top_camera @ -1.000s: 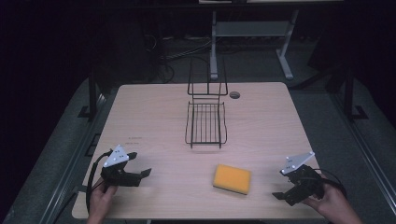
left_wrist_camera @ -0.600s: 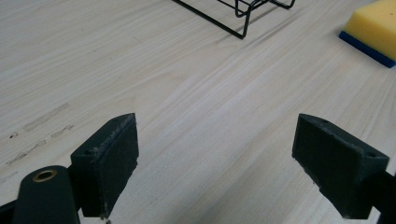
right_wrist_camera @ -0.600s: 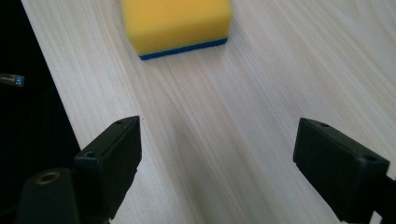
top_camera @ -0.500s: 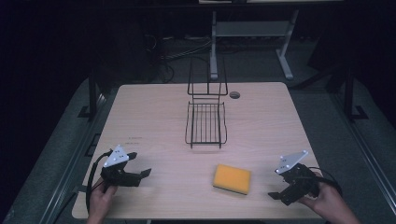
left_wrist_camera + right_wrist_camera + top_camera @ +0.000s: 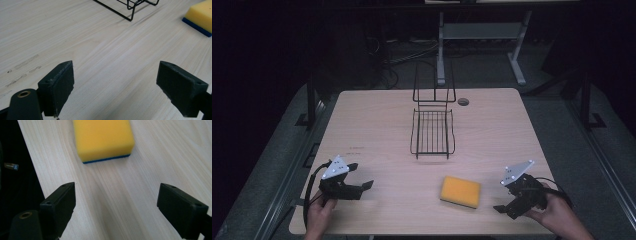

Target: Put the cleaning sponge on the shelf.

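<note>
The right gripper is lining up, jaws spread and empty, on the yellow sponge lying near the desk's front edge. The left gripper is idling open at the front-left corner. Probable next move — closing across the sponge, possibly for the wire rack mid-desk.

The left gripper hovers over a pale wooden table, its two black jaws spread wide with bare tabletop between them. Ahead, the corner of a black wire rack stands at top; a yellow sponge with a blue underside lies at upper right.
</note>
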{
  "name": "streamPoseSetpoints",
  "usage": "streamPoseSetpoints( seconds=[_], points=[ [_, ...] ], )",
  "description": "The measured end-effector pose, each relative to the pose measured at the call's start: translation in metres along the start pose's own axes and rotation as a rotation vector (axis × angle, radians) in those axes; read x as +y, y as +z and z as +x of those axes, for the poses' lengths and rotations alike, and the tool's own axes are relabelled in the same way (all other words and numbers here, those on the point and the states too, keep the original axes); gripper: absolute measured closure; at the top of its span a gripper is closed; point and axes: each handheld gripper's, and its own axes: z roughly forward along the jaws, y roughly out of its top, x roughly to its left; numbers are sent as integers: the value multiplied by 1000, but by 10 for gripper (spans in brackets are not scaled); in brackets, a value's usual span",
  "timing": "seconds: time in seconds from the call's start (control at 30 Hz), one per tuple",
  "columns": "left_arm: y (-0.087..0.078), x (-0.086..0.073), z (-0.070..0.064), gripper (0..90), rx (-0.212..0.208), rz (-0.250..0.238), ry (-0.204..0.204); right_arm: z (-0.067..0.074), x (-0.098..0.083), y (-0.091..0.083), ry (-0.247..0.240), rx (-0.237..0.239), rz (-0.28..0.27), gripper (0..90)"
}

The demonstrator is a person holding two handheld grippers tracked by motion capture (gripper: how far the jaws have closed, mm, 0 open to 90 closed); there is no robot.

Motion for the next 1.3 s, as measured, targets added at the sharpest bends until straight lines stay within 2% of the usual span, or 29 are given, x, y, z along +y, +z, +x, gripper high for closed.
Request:
streamPoseSetpoints(
  seconds=[0.33, 0.93, 1.3],
  points=[
    [-1, 0, 0, 141, 2, -2, -2, 3, 16, 4, -34, 26, -11, 150],
    [-2, 0, 1, 141, -2, -11, -4, 2, 41, 16, -58, 89, -10, 150],
    [-3, -1, 3, 141, -3, -9, -8, 4, 54, 26, -87, 106, -11, 152]
  ],
)
